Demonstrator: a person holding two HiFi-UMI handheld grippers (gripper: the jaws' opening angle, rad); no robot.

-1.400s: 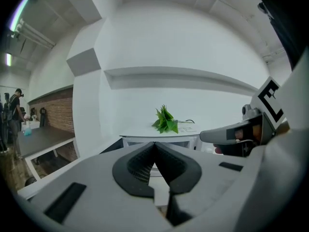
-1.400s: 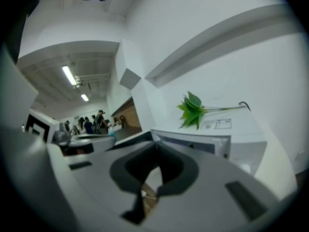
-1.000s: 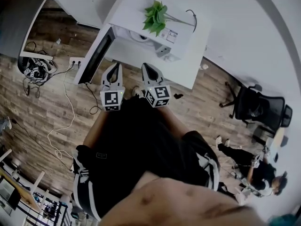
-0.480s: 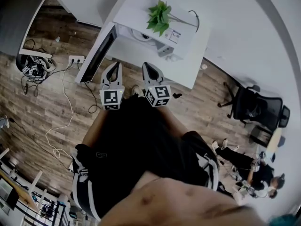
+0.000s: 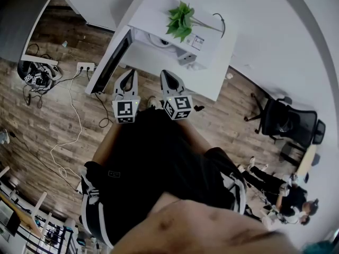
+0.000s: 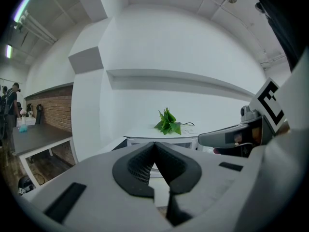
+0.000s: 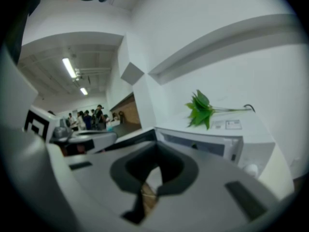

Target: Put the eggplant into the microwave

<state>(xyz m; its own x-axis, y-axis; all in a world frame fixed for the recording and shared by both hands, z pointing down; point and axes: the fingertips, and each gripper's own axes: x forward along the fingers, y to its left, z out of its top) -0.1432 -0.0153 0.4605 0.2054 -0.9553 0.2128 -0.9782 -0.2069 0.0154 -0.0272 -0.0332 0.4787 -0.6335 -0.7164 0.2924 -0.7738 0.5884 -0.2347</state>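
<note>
No eggplant shows in any view. The white microwave [image 5: 183, 49] stands on a white table [image 5: 212, 78], its dark door [image 5: 108, 62] swung open to the left. A green plant [image 5: 180, 20] lies on top of it. My left gripper [image 5: 128, 74] and right gripper [image 5: 166, 75] are held side by side in front of the person's body, pointing at the microwave and short of it. Both are shut with nothing between the jaws. In the left gripper view the left gripper [image 6: 154, 144] has the plant [image 6: 167, 122] beyond it. The right gripper [image 7: 155, 146] faces the microwave [image 7: 203, 144].
A power strip [image 5: 85, 66] and loose cables lie on the wooden floor at the left. A black office chair [image 5: 288, 121] stands at the right, and a person [image 5: 280, 192] sits on the floor beyond it. Several people [image 7: 87, 117] stand far off.
Both grippers have stayed where they were. The person on the floor at the lower right has shifted a little, and the head view has drifted slightly.
</note>
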